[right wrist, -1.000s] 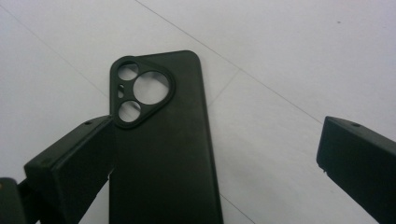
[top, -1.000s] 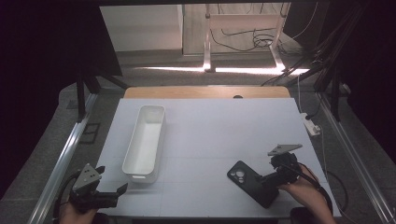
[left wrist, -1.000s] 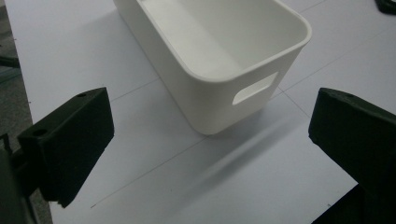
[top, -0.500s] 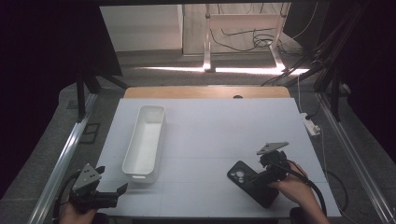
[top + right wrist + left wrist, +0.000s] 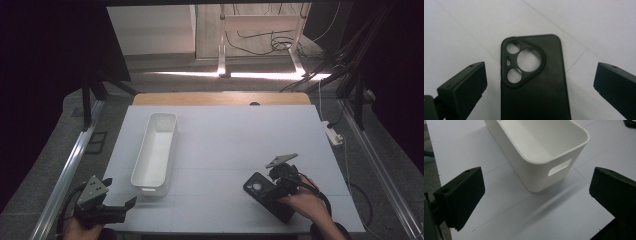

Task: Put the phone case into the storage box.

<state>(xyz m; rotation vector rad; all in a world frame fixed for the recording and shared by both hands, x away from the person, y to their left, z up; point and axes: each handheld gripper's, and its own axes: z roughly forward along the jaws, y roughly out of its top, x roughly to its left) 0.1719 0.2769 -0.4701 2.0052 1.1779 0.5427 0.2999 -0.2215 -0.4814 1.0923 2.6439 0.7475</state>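
- A black phone case (image 5: 534, 80) lies flat on the white table (image 5: 225, 145), well to the right of the white bin (image 5: 155, 150).
- The right gripper (image 5: 539, 85) hovers over the case, jaws wide apart, not touching it.
- The left gripper (image 5: 536, 202) sits just before the bin's near end, jaws apart, empty.

The worktop (image 5: 225, 145) is covered in a pale grey-white sheet with faint grid lines; a strip of bare wood (image 5: 215, 98) shows along its far edge; grey carpet (image 5: 70, 150) lies on the floor to either side; metal rails (image 5: 75, 165) run along both flanks; beyond, a bright band of light (image 5: 225, 74) falls across the floor; cables (image 5: 265, 42) trail there near a white wall panel (image 5: 150, 30); a white power strip (image 5: 334, 134) lies to the right; the surroundings are dark.
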